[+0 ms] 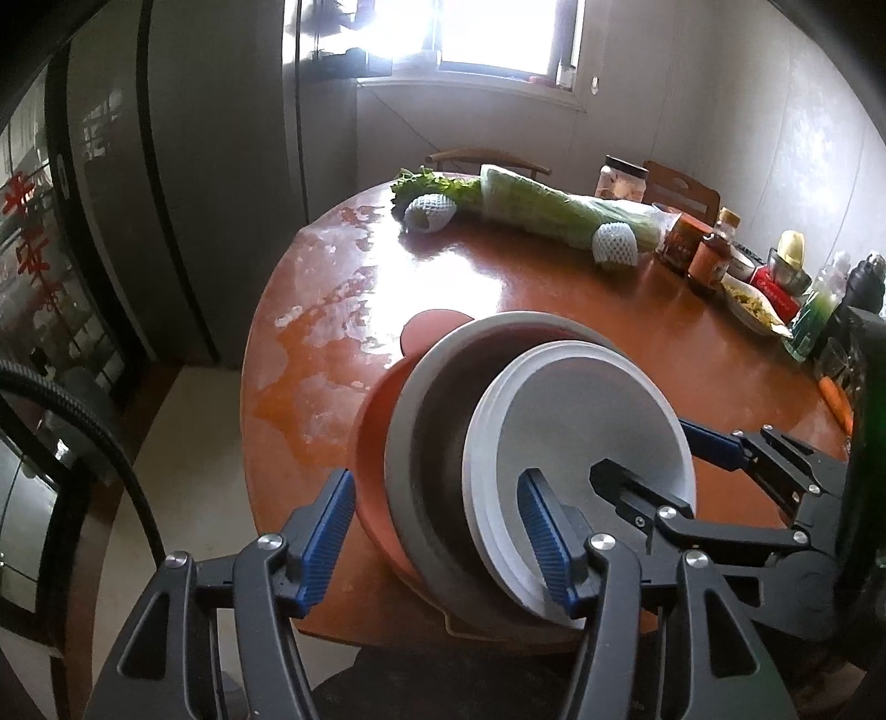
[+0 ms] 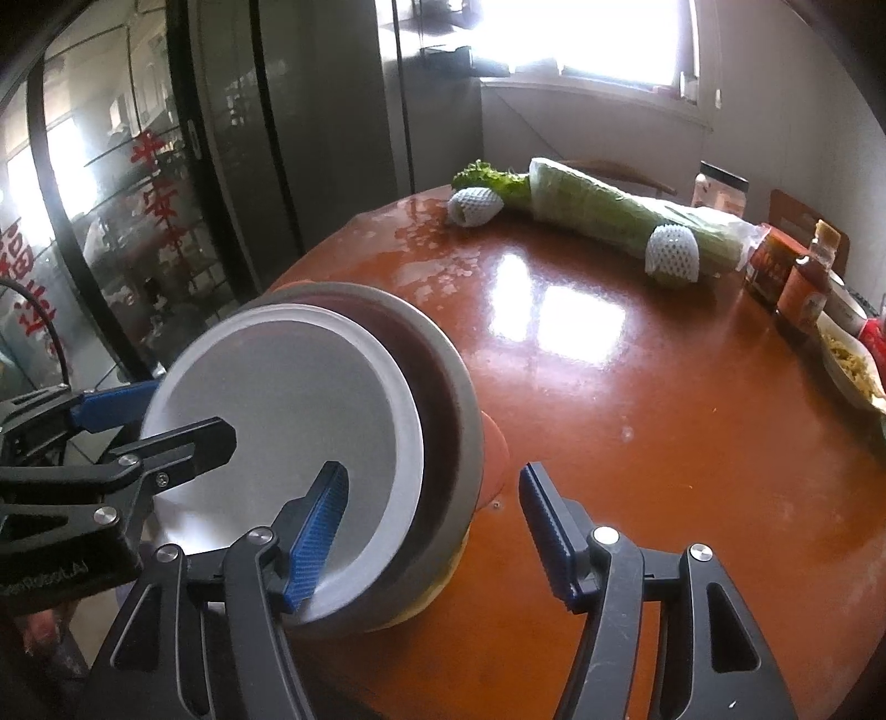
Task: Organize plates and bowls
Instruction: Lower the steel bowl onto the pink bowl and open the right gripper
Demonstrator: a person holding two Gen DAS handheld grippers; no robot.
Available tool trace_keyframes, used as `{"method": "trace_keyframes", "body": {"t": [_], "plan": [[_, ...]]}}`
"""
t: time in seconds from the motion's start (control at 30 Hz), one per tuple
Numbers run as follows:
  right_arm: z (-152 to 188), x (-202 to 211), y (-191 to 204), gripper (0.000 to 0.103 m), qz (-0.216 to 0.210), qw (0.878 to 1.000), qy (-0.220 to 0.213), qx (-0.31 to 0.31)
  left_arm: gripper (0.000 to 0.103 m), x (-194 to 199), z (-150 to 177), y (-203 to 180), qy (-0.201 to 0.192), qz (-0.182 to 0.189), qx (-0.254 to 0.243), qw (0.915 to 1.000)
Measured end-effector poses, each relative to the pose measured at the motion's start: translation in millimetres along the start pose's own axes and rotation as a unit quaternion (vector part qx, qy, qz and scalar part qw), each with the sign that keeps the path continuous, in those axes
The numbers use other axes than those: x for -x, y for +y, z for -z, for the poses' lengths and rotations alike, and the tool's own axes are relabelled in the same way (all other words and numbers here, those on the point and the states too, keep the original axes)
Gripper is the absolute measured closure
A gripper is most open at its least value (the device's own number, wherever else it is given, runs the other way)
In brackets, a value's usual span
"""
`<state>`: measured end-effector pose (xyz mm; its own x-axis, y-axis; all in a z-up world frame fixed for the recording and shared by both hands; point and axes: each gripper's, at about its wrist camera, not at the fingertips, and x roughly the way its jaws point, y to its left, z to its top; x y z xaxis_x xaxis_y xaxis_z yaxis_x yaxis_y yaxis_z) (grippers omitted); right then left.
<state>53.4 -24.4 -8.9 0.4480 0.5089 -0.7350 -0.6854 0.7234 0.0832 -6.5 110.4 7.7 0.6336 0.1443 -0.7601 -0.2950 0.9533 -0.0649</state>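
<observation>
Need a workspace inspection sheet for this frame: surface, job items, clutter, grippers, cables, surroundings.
Surface: round table, glossy, pale smears on the far side.
Job's things: white plate atop grey bowl, orange dish beneath, stacked at the near edge.
Clutter: wrapped greens, jars and bottles along the far rim.
Grippers: left hand-held gripper and right hand-held gripper both open, straddling the stack rims.
Cables: black cable at left.
Surroundings: window, fridge.
</observation>
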Motion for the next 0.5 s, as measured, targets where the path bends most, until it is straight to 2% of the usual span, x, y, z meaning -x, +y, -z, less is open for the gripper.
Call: {"method": "trace_keyframes", "body": {"t": [0.23, 0.5], "plan": [[-2, -7, -7, 0.037, 0.008, 1.0, -0.011, -0.01, 0.043, -10, -4, -7, -0.014, -0.017, -0.017, 0.9996], [-11, -13, -19, 0.034, 0.024, 0.999, -0.023, -0.019, 0.043, -21, -14, -11, -0.025, -0.014, -0.024, 0.9993]]}}
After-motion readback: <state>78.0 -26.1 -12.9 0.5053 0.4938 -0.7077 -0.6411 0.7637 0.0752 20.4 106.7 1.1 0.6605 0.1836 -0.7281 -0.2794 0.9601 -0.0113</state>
